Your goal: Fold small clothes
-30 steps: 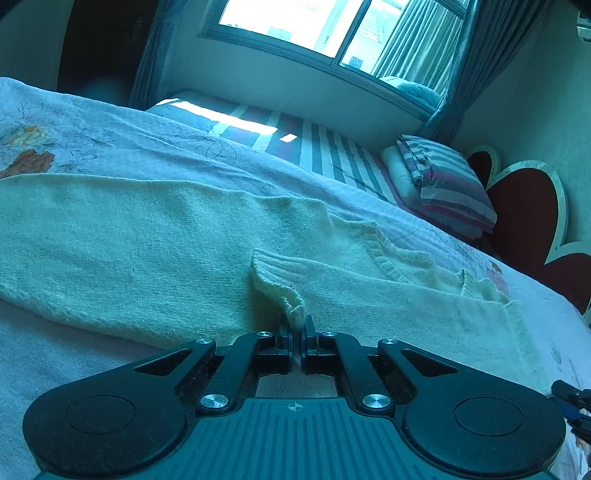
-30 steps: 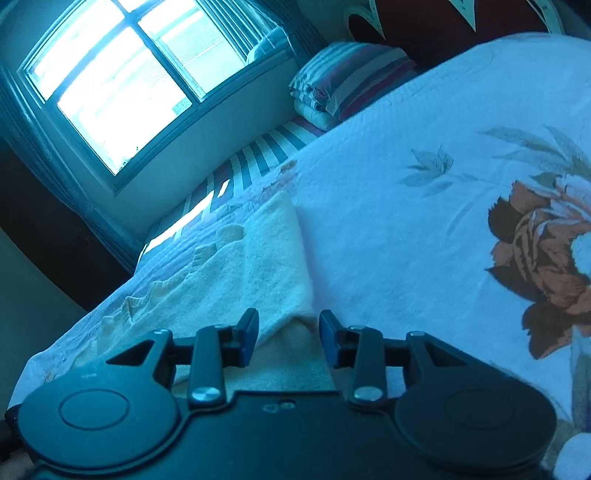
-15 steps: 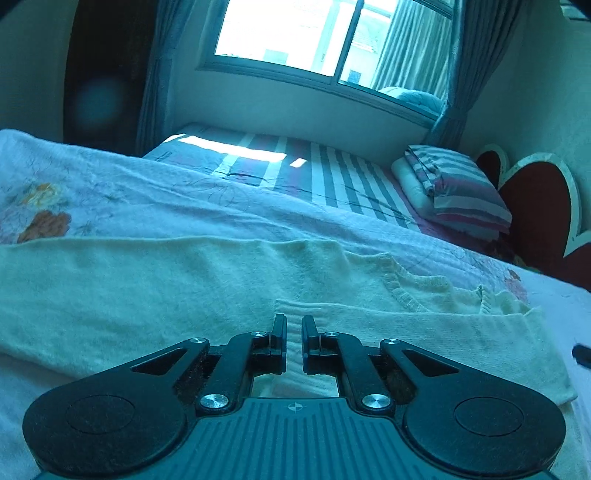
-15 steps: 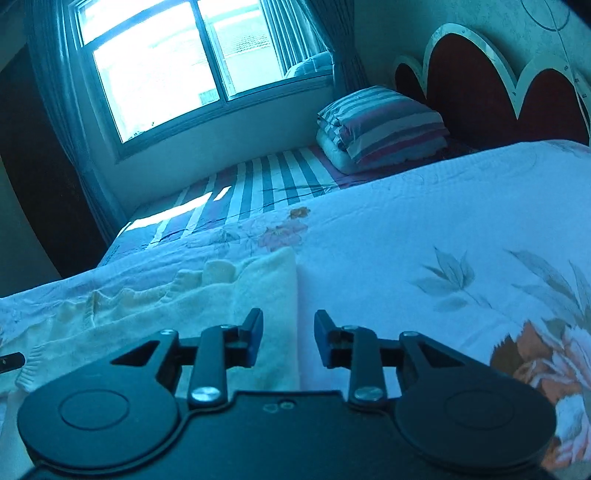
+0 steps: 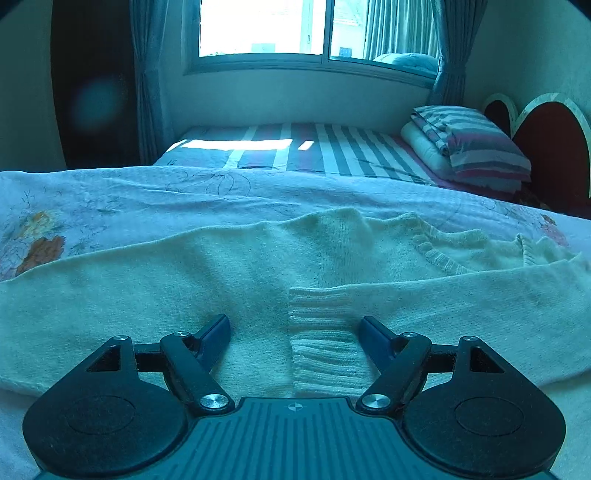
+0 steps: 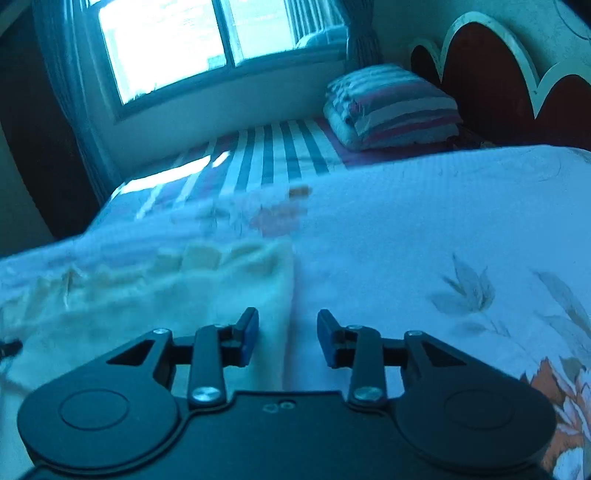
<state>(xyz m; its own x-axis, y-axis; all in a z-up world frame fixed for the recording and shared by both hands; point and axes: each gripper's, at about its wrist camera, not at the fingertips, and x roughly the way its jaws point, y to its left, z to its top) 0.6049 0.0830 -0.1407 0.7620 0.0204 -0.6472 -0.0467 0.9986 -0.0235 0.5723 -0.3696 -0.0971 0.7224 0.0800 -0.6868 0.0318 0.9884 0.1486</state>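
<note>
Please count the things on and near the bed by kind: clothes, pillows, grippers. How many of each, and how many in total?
Clothes: 1, the cream knitted sweater
Pillows: 1, the striped pillow
Grippers: 2, the left gripper and the right gripper, both open
Total: 4

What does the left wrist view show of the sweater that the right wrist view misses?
Only the left wrist view shows the ribbed cuff, lying loose on the sweater between the open left gripper, whose jaws have just been opening, plus the ribbed neckline. Only the right wrist view shows the sweater's side edge under the open right gripper, and the bare floral bedspread beside it. Both show the cream sweater, striped pillow and window.
</note>
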